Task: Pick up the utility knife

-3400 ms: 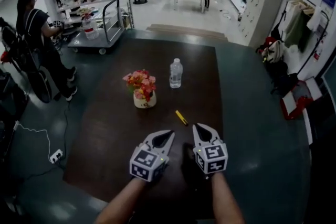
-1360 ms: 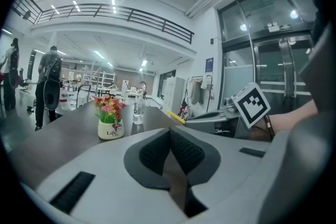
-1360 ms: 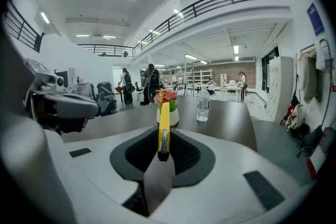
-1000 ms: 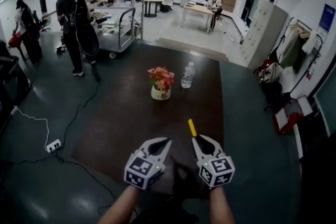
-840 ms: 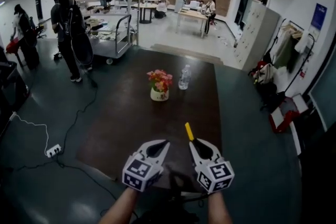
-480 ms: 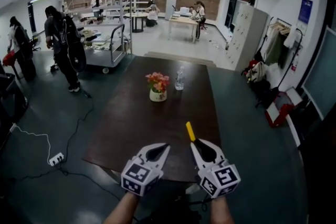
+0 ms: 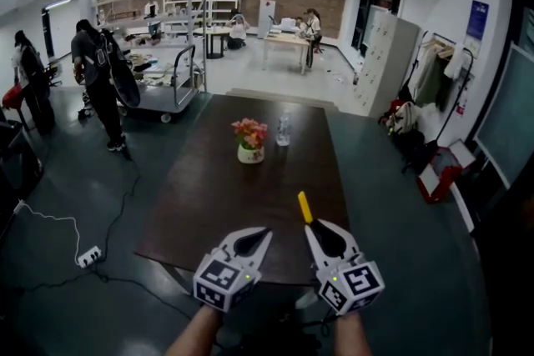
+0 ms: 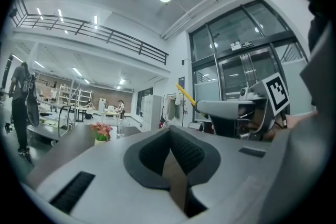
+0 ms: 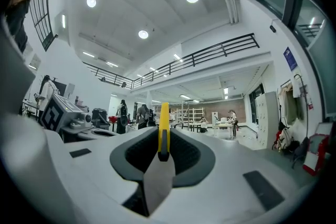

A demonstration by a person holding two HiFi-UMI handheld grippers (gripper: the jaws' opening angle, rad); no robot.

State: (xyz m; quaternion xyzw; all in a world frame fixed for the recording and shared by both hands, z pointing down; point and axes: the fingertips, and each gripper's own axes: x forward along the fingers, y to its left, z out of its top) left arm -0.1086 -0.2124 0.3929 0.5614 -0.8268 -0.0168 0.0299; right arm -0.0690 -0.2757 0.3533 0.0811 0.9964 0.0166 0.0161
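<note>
The yellow utility knife [image 7: 305,207] sticks forward out of my right gripper [image 7: 315,227], which is shut on its rear end and holds it in the air above the near edge of the dark table [image 7: 250,196]. In the right gripper view the knife [image 9: 164,128] stands upright between the ribbed pads [image 9: 185,153]. My left gripper [image 7: 259,234] hovers beside it at the same height, jaws together and nothing in them. The left gripper view shows its own closed tips [image 8: 170,129] and, to the right, the right gripper [image 8: 226,110] with the knife [image 8: 185,96] pointing up and away.
A pot of flowers [image 7: 249,142] and a clear water bottle [image 7: 284,131] stand at the table's far end. A person [image 7: 100,87] stands at the left beside a cart [image 7: 163,79]. A power strip [image 7: 88,256] and its cable lie on the floor at the left. Lockers [image 7: 375,62] line the right wall.
The knife lay on the table at first; it is now in my right gripper. Over the last second both grippers rose and drew back, and the table looks farther off.
</note>
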